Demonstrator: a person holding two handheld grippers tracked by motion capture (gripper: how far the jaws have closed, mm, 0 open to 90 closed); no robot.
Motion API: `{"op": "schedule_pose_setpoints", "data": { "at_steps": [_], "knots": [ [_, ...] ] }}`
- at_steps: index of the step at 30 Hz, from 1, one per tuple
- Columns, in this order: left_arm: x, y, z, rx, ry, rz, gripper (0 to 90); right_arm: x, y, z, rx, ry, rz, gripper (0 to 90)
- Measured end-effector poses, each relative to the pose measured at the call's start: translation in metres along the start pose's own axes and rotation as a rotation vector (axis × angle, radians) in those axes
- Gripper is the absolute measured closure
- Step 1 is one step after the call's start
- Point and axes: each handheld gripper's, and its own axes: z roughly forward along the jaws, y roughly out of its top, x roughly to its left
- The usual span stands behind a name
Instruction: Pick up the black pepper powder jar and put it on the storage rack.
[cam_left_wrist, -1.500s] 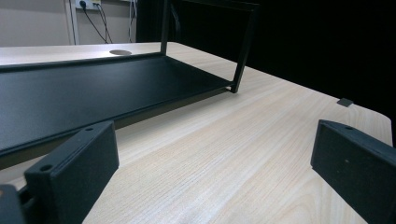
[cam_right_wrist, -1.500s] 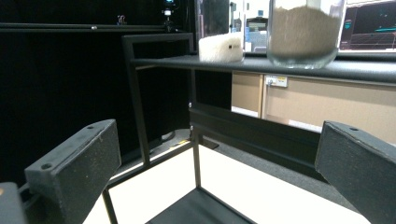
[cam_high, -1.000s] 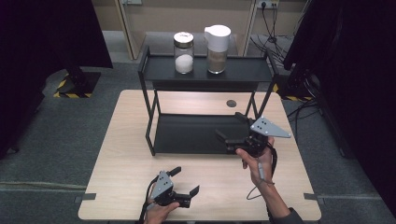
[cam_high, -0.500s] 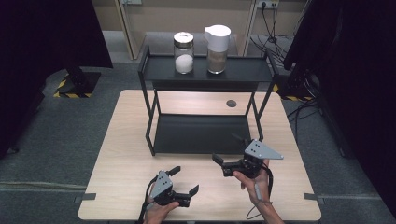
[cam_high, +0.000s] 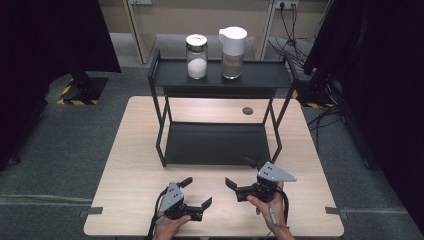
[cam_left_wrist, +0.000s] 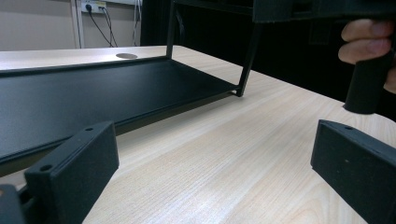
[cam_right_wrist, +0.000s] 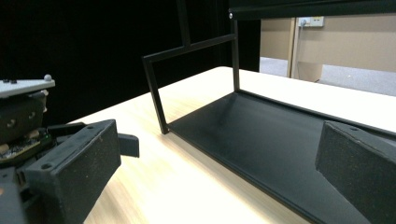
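Black two-tier metal shelf rack (cam_high: 220, 142), likely stiff and heavy, is standing just ahead of both grippers; its thin uprights look easiest to grasp. Left gripper (cam_high: 196, 194) and right gripper (cam_high: 239, 173) are hovering wide open, holding nothing.

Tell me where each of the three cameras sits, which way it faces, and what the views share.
High view: above the near table edge, looking forward and down on the light wooden table, the black two-tier metal rack and both hands with the left gripper and right gripper.
Left gripper view: low on the left gripper, facing the rack's lower shelf; fingers of the other hand show.
Right gripper view: low on the right gripper, facing the rack across the table.
Shared: both gripper views show the rack's lower shelf.
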Motion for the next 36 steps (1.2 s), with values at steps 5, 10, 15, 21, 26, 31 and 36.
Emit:
{"op": "schedule_pose_setpoints", "data": {
  "at_steps": [5,10,15,21,26,31,36],
  "knots": [
    [0.0,0.0,0.0,-0.001,0.005,-0.001,0.1,0.002,-0.007,-0.002,0.002,0.004,0.002,0.5],
    [0.001,0.0,0.0,-0.005,0.007,-0.002,0.1,0.004,-0.013,-0.002,0.019,0.008,0.002,0.5],
    [0.001,0.001,-0.001,-0.009,0.008,0.0,0.1,0.005,-0.021,-0.003,0.031,0.013,0.011,0.5],
    [0.002,0.001,0.0,-0.01,0.01,-0.001,0.1,0.007,-0.029,-0.003,0.048,0.016,0.016,0.5],
    [0.002,0.001,-0.001,-0.011,0.013,-0.001,0.1,0.007,-0.033,-0.003,0.054,0.02,0.023,0.5],
    [0.002,0.0,-0.001,-0.013,0.017,-0.003,0.1,0.007,-0.035,-0.003,0.064,0.027,0.028,0.5],
    [0.003,0.001,-0.001,-0.015,0.017,-0.003,0.1,0.008,-0.037,-0.002,0.075,0.029,0.029,0.5]
  ]
}}
